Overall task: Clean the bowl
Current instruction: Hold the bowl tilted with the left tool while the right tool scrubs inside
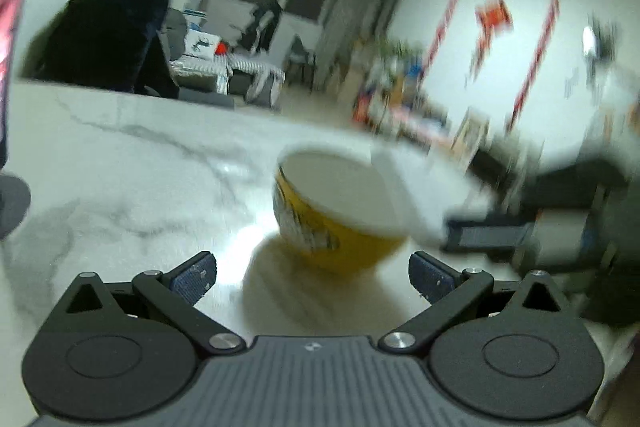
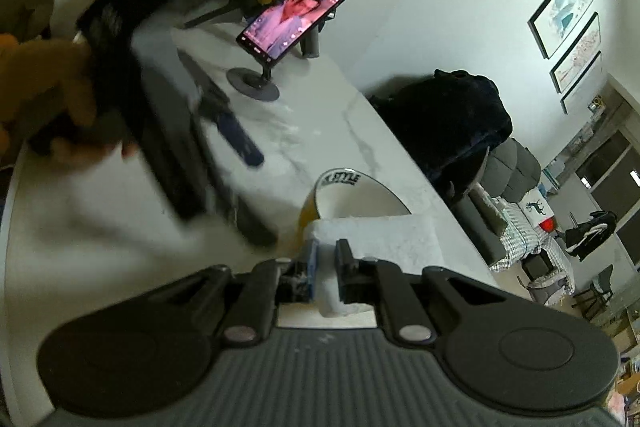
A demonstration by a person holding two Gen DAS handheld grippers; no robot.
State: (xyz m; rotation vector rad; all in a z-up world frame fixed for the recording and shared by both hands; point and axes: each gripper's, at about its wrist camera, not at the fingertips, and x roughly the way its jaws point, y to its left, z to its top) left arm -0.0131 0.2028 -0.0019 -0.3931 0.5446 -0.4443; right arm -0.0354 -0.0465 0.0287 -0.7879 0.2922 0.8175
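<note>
A yellow bowl (image 1: 340, 211) with a white interior stands on the white marble tabletop (image 1: 120, 163), just ahead of the left tongs (image 1: 312, 277), whose blue-padded fingers (image 1: 194, 277) are spread wide and hold nothing. The right tongs (image 2: 326, 269) are closed narrowly on a white sponge (image 2: 376, 235), which lies over the near rim of the bowl; in the left wrist view the sponge appears blurred at the bowl's right edge. Farther back on the tabletop, a phone (image 2: 294, 13) with a lit screen sits tilted on a stand.
</note>
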